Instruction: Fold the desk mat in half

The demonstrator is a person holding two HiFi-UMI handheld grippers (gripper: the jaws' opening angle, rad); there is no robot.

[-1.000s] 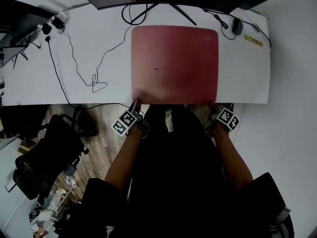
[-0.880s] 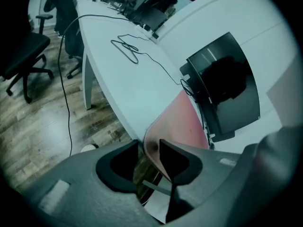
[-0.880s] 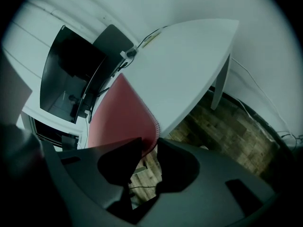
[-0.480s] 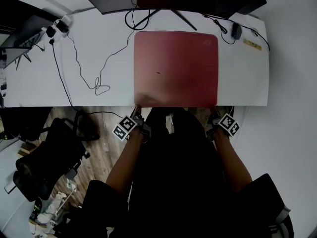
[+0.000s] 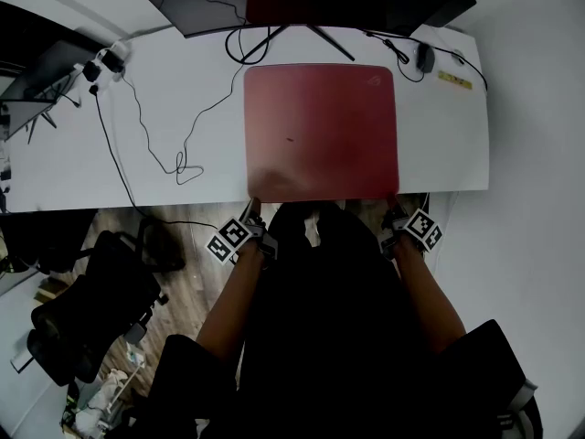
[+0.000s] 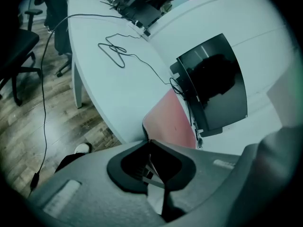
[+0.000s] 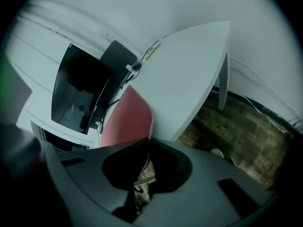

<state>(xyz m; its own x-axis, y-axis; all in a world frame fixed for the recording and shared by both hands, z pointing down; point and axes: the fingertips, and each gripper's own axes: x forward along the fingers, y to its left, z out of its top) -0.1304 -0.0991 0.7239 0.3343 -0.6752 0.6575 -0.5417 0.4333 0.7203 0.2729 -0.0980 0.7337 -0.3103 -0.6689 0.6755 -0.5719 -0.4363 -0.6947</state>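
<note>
Our left gripper and right gripper have just closed their fingers, pinching the thin, round-cornered red desk mat at the smooth white counter's near edge.

Whoever's wearing the rig is all in black: a black top with short sleeves, forearms bare. Just below the desk edge, each gripper carries a cube covered in black-and-white square markers, left cube and right cube. Up close, the left gripper and right gripper are matte grey shells with a black hollow round the jaws. There's a pale shoe under the desk too.
</note>
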